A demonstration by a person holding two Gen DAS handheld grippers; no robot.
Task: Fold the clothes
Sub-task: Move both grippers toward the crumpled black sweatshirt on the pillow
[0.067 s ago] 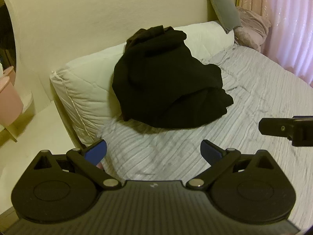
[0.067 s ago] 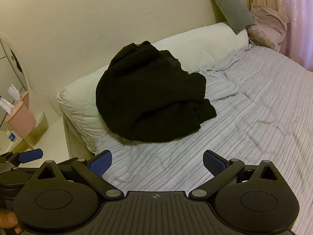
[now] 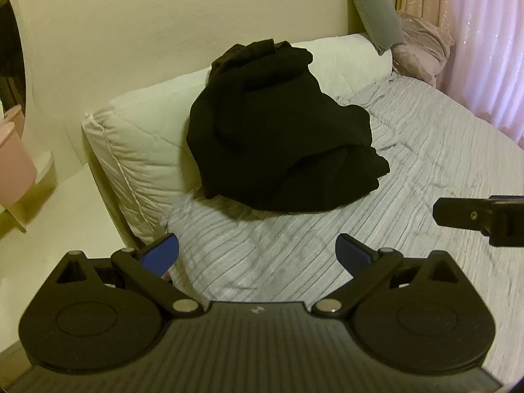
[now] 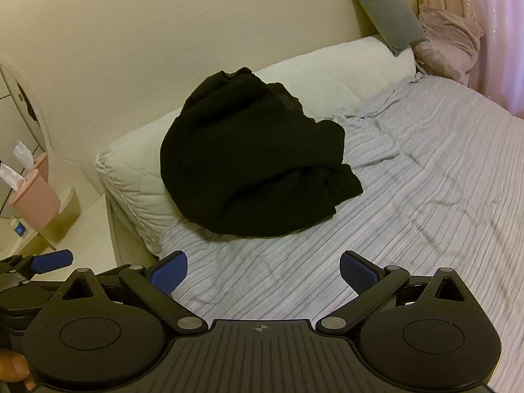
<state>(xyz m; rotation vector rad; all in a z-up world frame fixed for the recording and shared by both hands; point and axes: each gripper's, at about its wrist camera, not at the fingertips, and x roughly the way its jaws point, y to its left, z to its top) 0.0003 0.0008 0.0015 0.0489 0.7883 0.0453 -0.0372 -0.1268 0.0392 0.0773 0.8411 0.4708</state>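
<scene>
Looking across the room: both grippers hang above the bed, both aimed at one dark heap
Bed (image 3: 425, 170): fills most of both views, covered in a pale grey striped sheet, rumpled into shallow creases, a cream wall behind it
White bolster (image 3: 137, 137): long quilted cushion lying along the head of the bed against the wall, its near end at the bed's corner
Black clothes (image 3: 278, 137): the task's thing, a crumpled unfolded mound, upper part draped up over the white bolster, lower part spilling onto the striped sheet; from the right wrist view (image 4: 255, 163) it sits just left of centre, well ahead of the fingertips
Curtain (image 3: 484, 49): pink, hanging at the far right side of the bed
Grey pillow (image 3: 375, 9): propped upright against the wall at the far end of the bolster
Pink pillow (image 3: 422, 49): slumped just beside the grey one, next to the curtain
Left gripper (image 3: 257, 255): jaws spread wide, blue pads well apart, nothing between them, over bare sheet short of the clothes
Right gripper (image 4: 263, 273): jaws likewise spread wide and holding nothing, over bare sheet; one black finger of it pokes in at the right edge of the left wrist view
Pink tissue holder (image 4: 32, 199): on the bedside surface at the left, white tissue sticking out of its top
Thumb (image 4: 14, 368): just visible at the bottom left corner of the right wrist view, under the left gripper's body
</scene>
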